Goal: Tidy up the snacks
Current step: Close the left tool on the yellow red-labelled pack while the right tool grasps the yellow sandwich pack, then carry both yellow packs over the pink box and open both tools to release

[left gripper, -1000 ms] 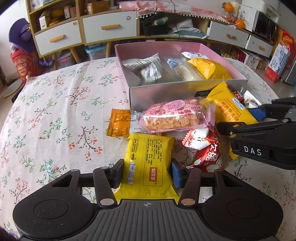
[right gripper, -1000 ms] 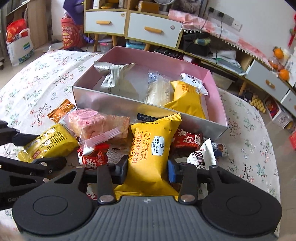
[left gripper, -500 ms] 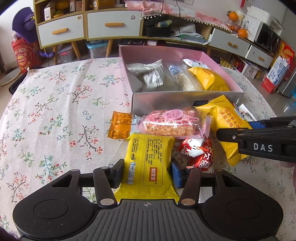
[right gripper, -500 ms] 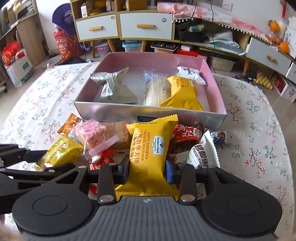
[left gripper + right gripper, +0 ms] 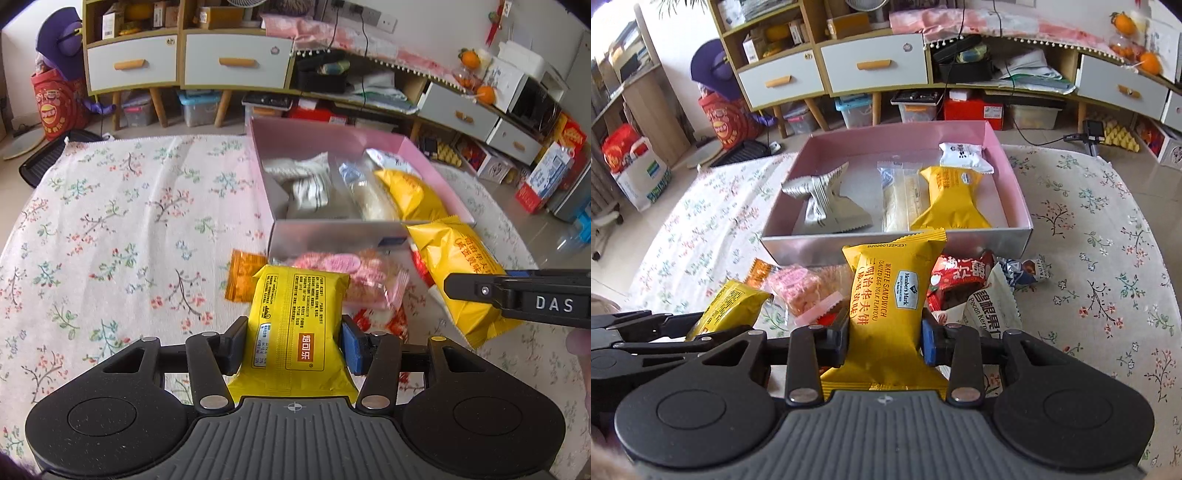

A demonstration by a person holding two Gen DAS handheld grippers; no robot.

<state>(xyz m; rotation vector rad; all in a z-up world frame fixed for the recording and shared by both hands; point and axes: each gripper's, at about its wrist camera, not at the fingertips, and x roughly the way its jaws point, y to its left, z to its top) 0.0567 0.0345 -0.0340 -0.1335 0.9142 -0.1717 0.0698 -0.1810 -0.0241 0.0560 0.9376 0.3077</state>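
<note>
My left gripper (image 5: 293, 345) is shut on a yellow snack pack (image 5: 297, 325) with red print, lifted off the floral tablecloth. My right gripper (image 5: 884, 338) is shut on a yellow waffle sandwich pack (image 5: 892, 295), also raised; the same pack (image 5: 458, 266) shows in the left wrist view beside the right gripper's black finger (image 5: 517, 291). Just beyond both stands the pink box (image 5: 1008, 170) holding a silver pack (image 5: 827, 203), a clear pack (image 5: 901, 195), a yellow pack (image 5: 951, 195) and a white pack (image 5: 964, 155).
Loose snacks lie in front of the box: a pink pack (image 5: 354, 273), an orange pack (image 5: 242, 277), red packs (image 5: 960, 280) and a white pecan pack (image 5: 993, 306). Bare floral cloth (image 5: 110, 236) spreads to the left. Cabinets and clutter stand behind the table.
Both grippers have risen with their yellow packs, which now hang clear of the pile. The views have tilted so more of the box's inside and the room shows.
</note>
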